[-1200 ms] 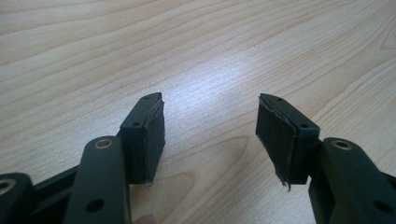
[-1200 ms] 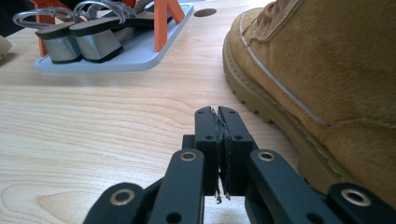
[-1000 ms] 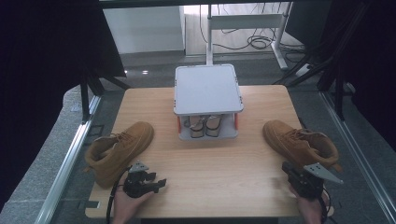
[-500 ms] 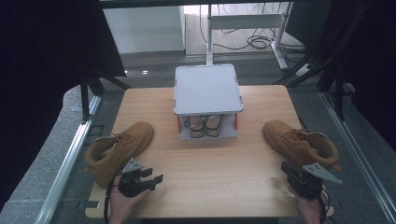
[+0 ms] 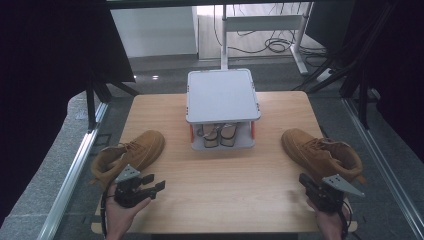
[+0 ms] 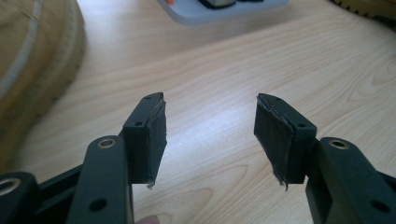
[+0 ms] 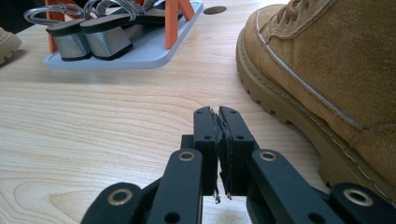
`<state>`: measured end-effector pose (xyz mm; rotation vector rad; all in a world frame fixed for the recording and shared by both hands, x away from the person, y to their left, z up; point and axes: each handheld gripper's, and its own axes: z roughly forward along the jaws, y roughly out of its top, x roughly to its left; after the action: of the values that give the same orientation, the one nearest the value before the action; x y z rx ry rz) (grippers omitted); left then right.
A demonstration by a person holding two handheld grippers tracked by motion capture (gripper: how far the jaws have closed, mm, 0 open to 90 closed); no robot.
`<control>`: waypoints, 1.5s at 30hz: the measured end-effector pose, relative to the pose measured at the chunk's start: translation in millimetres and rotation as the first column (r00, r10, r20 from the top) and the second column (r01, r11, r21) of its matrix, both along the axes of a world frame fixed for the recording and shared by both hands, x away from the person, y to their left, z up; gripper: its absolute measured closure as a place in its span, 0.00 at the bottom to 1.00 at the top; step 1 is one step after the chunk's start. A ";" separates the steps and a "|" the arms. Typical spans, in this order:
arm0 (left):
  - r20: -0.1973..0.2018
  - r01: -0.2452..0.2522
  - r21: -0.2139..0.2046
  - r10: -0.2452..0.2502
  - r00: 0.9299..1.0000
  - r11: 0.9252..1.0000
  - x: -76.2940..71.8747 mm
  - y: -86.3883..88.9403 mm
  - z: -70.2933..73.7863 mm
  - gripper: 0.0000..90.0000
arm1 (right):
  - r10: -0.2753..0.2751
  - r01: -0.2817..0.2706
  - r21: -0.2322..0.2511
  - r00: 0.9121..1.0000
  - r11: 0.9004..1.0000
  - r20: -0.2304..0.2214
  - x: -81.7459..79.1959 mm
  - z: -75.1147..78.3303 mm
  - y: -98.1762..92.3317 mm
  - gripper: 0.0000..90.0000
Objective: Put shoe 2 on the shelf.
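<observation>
Two tan suede boots lie on the wooden table (image 5: pixel 225 200): the left boot (image 5: pixel 131 155) near the left edge, the right boot (image 5: pixel 320 152) near the right edge. My left gripper (image 5: pixel 154 182) hovers just in front of the left boot, open, with nothing between its jaws (image 6: pixel 211 98); the left boot's side (image 6: pixel 32 70) fills that view's left. My right gripper (image 5: pixel 305 181) sits low by the heel end of the right boot, jaws shut together on nothing (image 7: pixel 218 111); the right boot's sole (image 7: pixel 280 93) runs close beside it.
A grey two-tier shoe rack (image 5: pixel 222 95) with orange posts stands at the table's back centre. A pair of silver-heeled sandals (image 5: pixel 220 135) sits on its lower tier, also the sandals (image 7: pixel 88 32) in the right gripper view. Metal rails flank the table.
My left hand has lifted slightly and drifted left, closer to the left boot. The right hand, both boots and the rack have stayed put.
</observation>
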<state>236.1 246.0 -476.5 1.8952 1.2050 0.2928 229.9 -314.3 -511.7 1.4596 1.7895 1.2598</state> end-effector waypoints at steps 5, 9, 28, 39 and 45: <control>0.049 -0.020 -0.001 0.020 0.999 1.000 -1.5 13.6 19.0 0.48 | -0.006 0.006 0.003 1.000 1.000 0.001 -0.1 0.5 -1.5 0.95; 0.090 -0.048 -0.002 0.048 0.995 0.999 -1.0 29.6 37.8 0.47 | -0.010 0.010 0.010 1.000 1.000 0.000 -0.3 1.1 -4.0 0.95; 0.131 -0.156 -0.032 0.159 0.978 0.987 21.4 93.4 87.1 0.46 | -0.012 0.012 0.009 1.000 1.000 -0.010 1.6 -2.2 -4.7 0.95; 0.100 -0.224 -0.007 0.223 0.970 0.975 35.0 120.8 82.1 0.44 | -0.011 0.011 0.009 1.000 1.000 -0.010 1.7 -2.2 -5.0 0.95; 0.078 -0.256 0.020 0.254 0.964 0.966 39.5 135.1 78.4 0.44 | -0.010 0.010 0.008 1.000 1.000 -0.011 2.0 -2.7 -4.0 0.95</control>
<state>275.6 381.1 -398.1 1.7374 1.4021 0.5184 231.9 -318.3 -514.4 1.4813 1.7844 1.2581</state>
